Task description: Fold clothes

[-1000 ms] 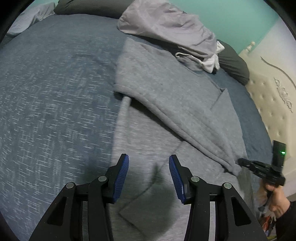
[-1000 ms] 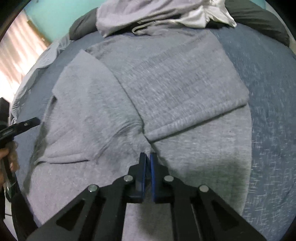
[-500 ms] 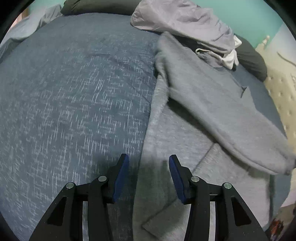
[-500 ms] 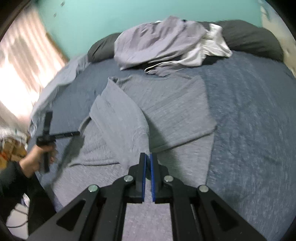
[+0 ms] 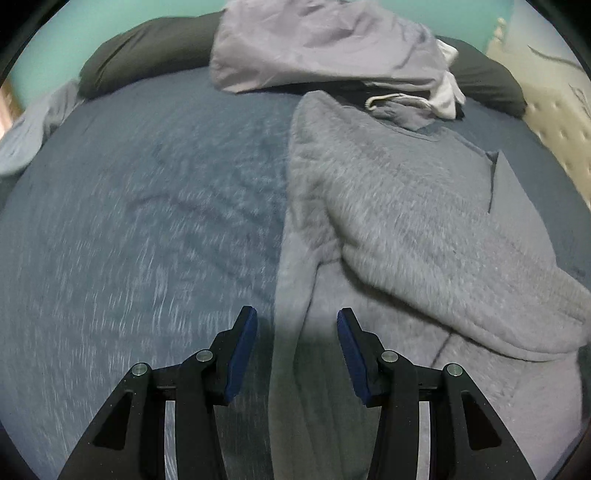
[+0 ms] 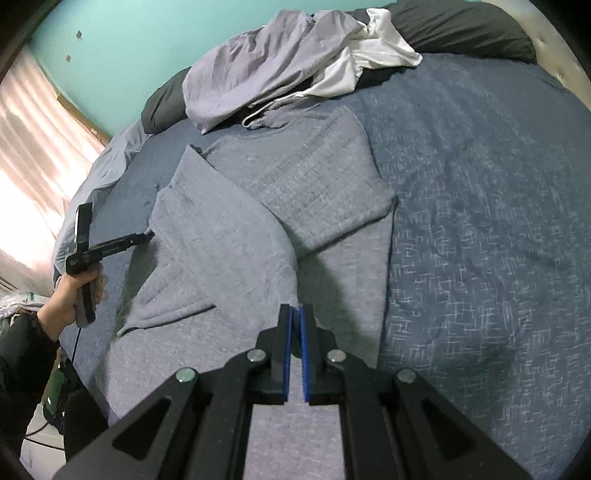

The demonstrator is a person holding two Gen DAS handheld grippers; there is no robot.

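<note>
A bed covered by a blue-grey heathered blanket (image 6: 480,221) fills both views, with a turquoise wall (image 6: 122,44) behind it. On the blanket we see the grey sweatshirt (image 6: 229,236) spread flat, its two sleeves folded inward across the body so that they meet near the middle; in the left wrist view the same garment (image 5: 388,206) lies to the right of centre, one sleeve draped diagonally over the torso. We note that the right gripper (image 6: 296,314) has its blue pads nearly together, and the tips sit at the edge of a fold of the sweatshirt; whether cloth is pinched between them we cannot tell. The left gripper (image 5: 296,320) stands with its jaws about half apart and nothing between them, above the sweatshirt's left edge where it meets the blanket. In the right wrist view we also see the left hand (image 6: 70,295) grasping that gripper's handle at the bed's near-left side. Beyond the sweatshirt, a heap of lilac and white clothes (image 6: 280,51) rests against dark pillows (image 6: 461,26), and a cream tufted headboard (image 5: 554,110) borders the bed.
</note>
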